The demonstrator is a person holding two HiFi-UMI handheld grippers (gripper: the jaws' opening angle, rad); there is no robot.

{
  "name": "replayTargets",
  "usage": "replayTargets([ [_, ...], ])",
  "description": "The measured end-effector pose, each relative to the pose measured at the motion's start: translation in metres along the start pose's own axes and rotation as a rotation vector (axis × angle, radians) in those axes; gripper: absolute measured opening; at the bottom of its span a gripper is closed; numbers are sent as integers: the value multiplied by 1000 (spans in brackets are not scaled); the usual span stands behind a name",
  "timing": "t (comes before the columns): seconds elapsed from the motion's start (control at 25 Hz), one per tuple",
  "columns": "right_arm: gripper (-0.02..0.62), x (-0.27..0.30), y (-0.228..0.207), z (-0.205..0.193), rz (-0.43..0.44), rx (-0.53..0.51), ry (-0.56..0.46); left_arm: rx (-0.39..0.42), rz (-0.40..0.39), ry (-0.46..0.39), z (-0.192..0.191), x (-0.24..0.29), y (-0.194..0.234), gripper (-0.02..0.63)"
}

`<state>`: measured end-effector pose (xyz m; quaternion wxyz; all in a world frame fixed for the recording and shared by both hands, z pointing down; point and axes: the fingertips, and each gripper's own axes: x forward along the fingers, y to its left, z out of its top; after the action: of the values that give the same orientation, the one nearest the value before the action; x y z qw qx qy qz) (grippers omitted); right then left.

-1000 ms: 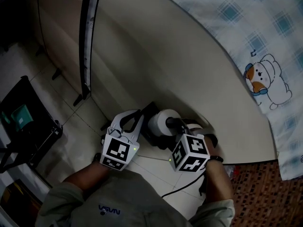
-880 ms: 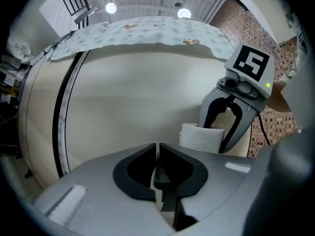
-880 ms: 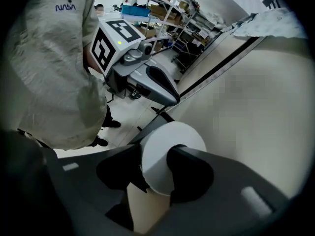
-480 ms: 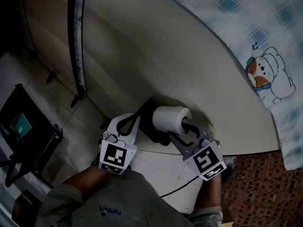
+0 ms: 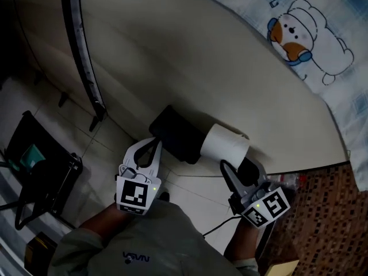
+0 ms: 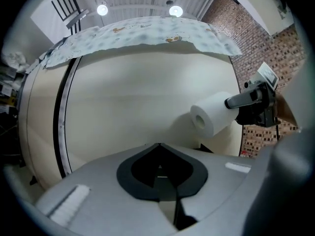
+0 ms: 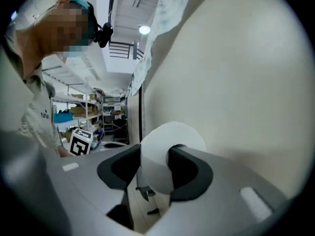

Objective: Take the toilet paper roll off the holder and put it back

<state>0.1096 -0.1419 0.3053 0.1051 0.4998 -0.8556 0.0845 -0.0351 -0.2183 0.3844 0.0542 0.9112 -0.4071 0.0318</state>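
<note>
The white toilet paper roll [image 5: 224, 144] hangs in the air just right of the black holder [image 5: 175, 134], low against the cream wall. My right gripper [image 5: 234, 167] is shut on the roll from below. In the right gripper view the roll [image 7: 172, 136] sits between the two dark pads [image 7: 189, 168] of that gripper [image 7: 155, 163]. My left gripper [image 5: 148, 152] is shut and holds nothing, its tip close to the holder's left side. From the left gripper view, the shut jaws of this gripper [image 6: 158, 154] point at the wall, with the roll [image 6: 211, 113] and the right gripper [image 6: 251, 100] to the right.
The curved cream wall panel [image 5: 190, 56] carries a black vertical strip [image 5: 80, 56]. A blue checked cloth with a cartoon animal [image 5: 310, 33] hangs over its top. A black rack [image 5: 40, 165] stands on the tiled floor at left. Brick-patterned flooring [image 5: 322, 206] lies at right.
The right gripper has drawn the roll to the right, off the black holder, which now shows bare beside it. The left gripper has stayed shut near the holder.
</note>
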Motion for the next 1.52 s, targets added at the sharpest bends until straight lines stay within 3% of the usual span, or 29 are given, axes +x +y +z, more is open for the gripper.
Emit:
replayTargets([
  [0.32,170,-41,-21,-36,44,267,-162,34,40,46,-17,-8,-37,5],
  [0.68,169,-57,-29,-98,111,530,-210,45,34,154,-60,-6,-75,5],
  [1.16,169,-46,-21,-148,135,691,-161,10,55,188,-84,-2,-80,5],
  [1.52,169,-43,-24,-156,118,734,-163,10,43,204,-94,-2,-78,5],
])
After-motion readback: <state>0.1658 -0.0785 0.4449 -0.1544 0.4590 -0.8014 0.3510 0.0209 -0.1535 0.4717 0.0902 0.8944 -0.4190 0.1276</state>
